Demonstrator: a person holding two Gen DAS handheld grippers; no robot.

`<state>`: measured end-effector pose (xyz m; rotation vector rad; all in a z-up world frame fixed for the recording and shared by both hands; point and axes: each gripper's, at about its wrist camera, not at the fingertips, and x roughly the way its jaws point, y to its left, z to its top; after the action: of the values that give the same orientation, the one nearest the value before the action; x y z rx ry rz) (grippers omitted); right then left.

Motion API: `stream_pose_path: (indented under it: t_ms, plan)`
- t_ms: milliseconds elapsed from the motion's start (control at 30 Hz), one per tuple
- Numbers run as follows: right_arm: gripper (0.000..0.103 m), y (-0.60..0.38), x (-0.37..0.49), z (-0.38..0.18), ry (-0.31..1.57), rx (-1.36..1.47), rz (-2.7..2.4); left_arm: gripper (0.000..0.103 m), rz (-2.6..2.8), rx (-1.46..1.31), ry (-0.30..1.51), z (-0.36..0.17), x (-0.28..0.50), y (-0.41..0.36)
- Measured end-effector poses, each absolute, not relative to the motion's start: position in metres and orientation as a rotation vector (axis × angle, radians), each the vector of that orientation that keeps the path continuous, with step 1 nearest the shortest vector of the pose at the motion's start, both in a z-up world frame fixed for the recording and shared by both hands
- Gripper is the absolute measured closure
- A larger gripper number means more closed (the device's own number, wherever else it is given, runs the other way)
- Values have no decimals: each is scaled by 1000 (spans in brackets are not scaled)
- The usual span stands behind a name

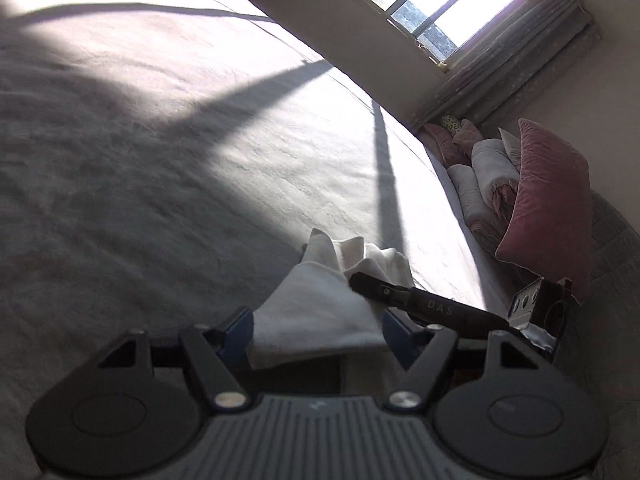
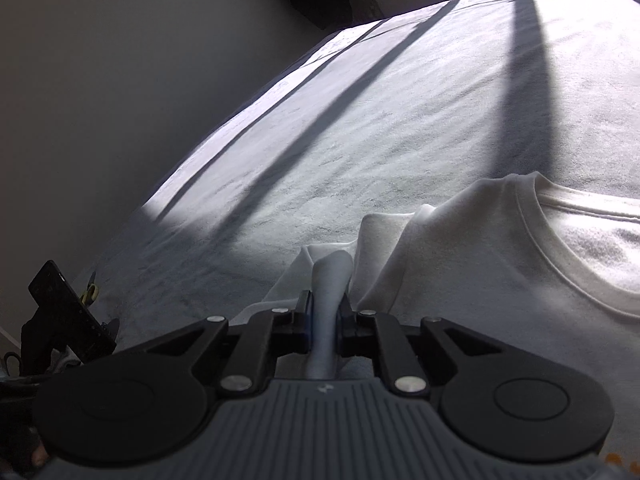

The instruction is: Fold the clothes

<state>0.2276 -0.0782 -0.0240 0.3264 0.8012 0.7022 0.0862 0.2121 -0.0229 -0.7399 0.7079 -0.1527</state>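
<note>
A white T-shirt point(image 2: 500, 280) lies on the bed, its ribbed collar point(image 2: 540, 240) to the right in the right wrist view. My right gripper point(image 2: 325, 316) is shut on a bunched fold of the shirt's edge. In the left wrist view a flap of the same white T-shirt point(image 1: 316, 304) runs between the blue pads of my left gripper point(image 1: 316, 332). Those pads stand wide apart, so the left gripper is open around the cloth. One black finger point(image 1: 400, 298) of the right gripper reaches in from the right and meets the cloth's raised edge.
The bed point(image 1: 160, 180) carries a pale fuzzy blanket crossed by sunlight and window shadows. Pink pillows point(image 1: 552, 204) and rolled bedding point(image 1: 488, 176) are stacked at its far right, below a window point(image 1: 424, 4). A dark device on a stand point(image 2: 64, 312) and yellow-handled scissors point(image 2: 90, 292) sit at the bed's left edge.
</note>
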Motion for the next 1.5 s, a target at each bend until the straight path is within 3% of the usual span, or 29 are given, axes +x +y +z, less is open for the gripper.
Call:
stream_pose_path:
  t_ms: [367,600,767,833,900,933,1000,1267,1500]
  plan:
    - [91,-82,230,-26,804,309,690,35,-202,-1356,712,-85,96,233]
    - [90,-80,229,-23,799,318,695,93,-112,-1278,680,-79,103,222]
    - [90,-77,227,-20,781,356,728,96,11,-1018,618,-46,102,220]
    - [82,-71,222,-15,756,359,759,96,85,-904,590,-35,100,222]
    - [81,-64,216,-9,726,358,790,96,157,-789,560,-25,98,224]
    - [73,-62,214,-7,713,366,803,96,193,-731,545,-19,97,224]
    - [66,-63,212,-3,684,378,808,96,262,-615,514,-9,95,226]
    - [66,-73,216,-3,627,287,608,96,525,-146,376,35,89,234]
    - [66,-37,202,-12,632,138,640,96,654,-44,325,43,75,237]
